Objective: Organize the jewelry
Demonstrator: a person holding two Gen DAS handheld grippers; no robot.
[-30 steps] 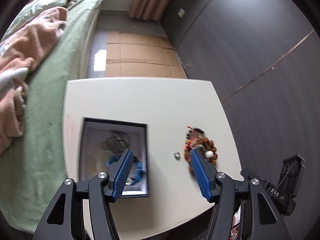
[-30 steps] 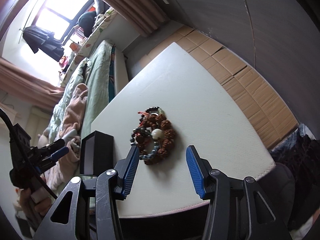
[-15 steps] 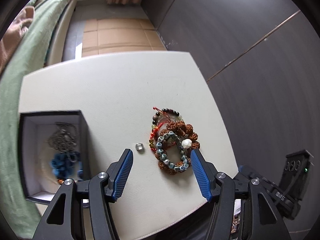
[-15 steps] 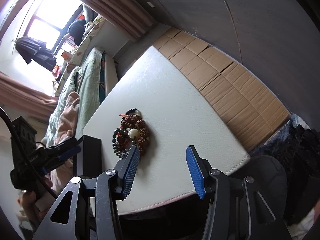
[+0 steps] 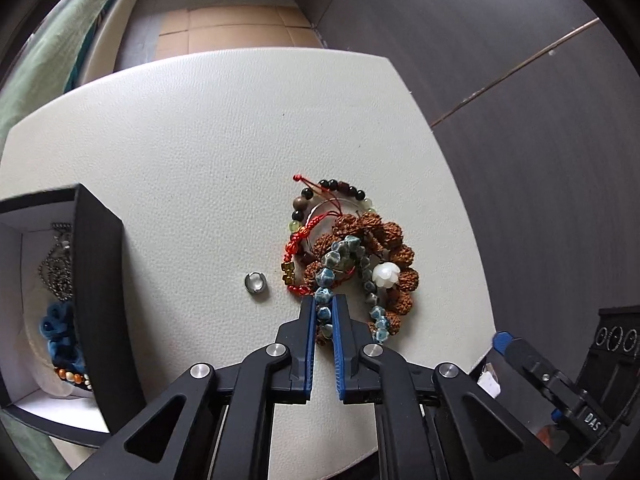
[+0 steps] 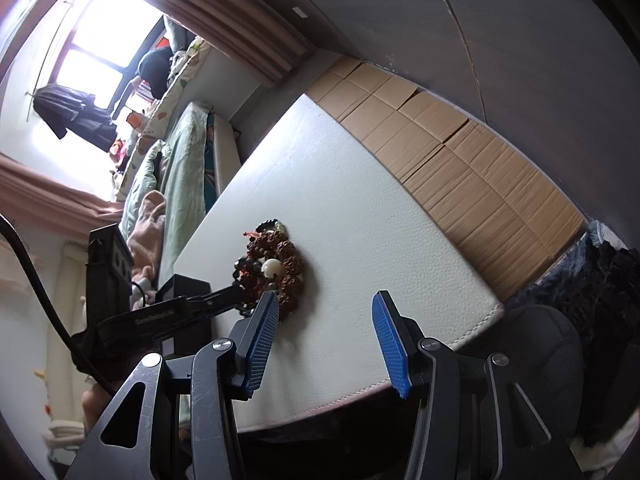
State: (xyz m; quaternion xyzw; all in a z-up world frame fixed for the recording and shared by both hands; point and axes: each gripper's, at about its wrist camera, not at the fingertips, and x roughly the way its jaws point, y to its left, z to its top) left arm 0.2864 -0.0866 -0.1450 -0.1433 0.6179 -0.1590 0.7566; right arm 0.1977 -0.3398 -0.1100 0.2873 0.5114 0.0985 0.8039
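A pile of bracelets (image 5: 360,248) lies on the white table (image 5: 200,140): brown seed beads, a red cord, dark beads and a blue-grey ceramic bead bracelet (image 5: 325,276). My left gripper (image 5: 323,308) is shut on the blue-grey bracelet at the pile's near edge. A small silver ring (image 5: 253,282) lies left of the pile. A black jewelry box (image 5: 98,280) at the left holds a chain, a blue piece and beads. My right gripper (image 6: 324,312) is open and empty, above the table's near edge, right of the pile (image 6: 276,264).
A bed with green and pink bedding (image 6: 168,184) stands beyond the table. Cardboard sheets (image 6: 460,160) cover the floor by the dark wall. The right gripper's body (image 5: 560,392) shows off the table's right corner.
My left gripper has swung right from over the box to the pile, come down and shut on the blue-grey bracelet. My right gripper has drifted right, away from the pile.
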